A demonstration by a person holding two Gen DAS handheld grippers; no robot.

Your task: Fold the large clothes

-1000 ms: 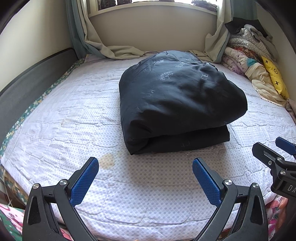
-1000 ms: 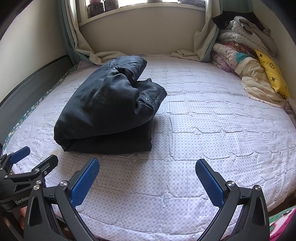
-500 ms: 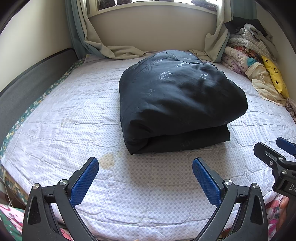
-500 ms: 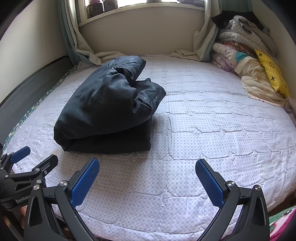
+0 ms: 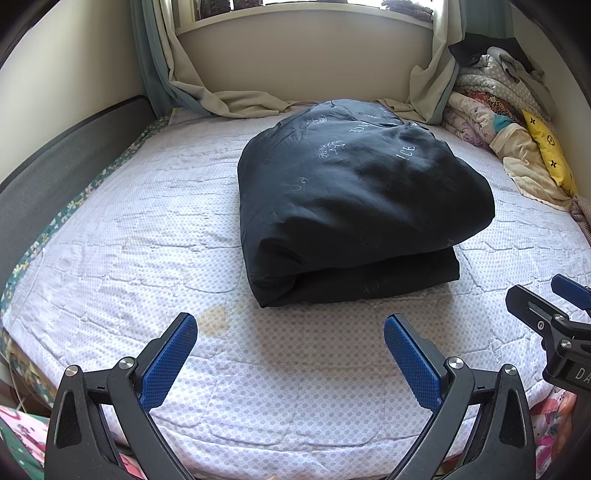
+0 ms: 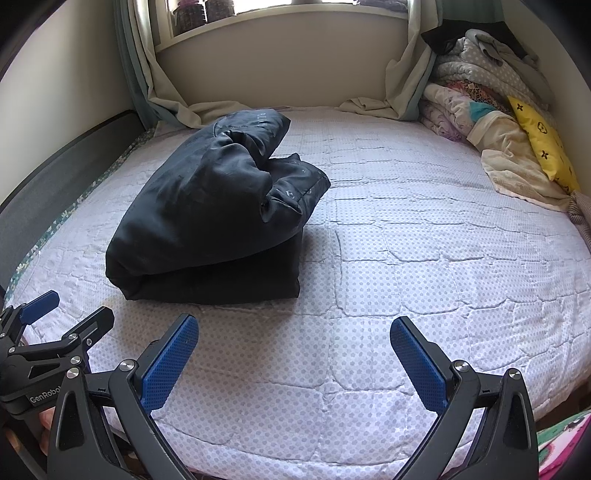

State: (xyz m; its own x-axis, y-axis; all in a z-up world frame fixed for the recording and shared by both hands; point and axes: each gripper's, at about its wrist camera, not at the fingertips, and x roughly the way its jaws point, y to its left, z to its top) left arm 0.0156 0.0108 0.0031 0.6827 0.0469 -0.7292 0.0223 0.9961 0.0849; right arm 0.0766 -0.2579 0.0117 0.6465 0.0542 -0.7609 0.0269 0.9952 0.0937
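- A bed (image 5: 147,229) fills most of the room, covered by a white quilted mattress pad (image 6: 424,258) with a small grey dot pattern.
- A yellowish stain (image 5: 214,319) marks the pad near its front edge.
- A dark grey padded bed frame (image 5: 70,151) runs along the left side, beside a plain cream wall (image 5: 74,66).
- At the far end, a window sill (image 6: 280,14) sits above a beige wall, bright daylight coming in.
- Cream and teal curtains (image 5: 166,74) hang at both sides, their ends pooling on the bed.
- Piled bedding (image 6: 480,110) and a yellow pillow (image 6: 543,144) fill the far right corner.

Folded black garment (image 5: 354,206) on bed (image 5: 129,229).
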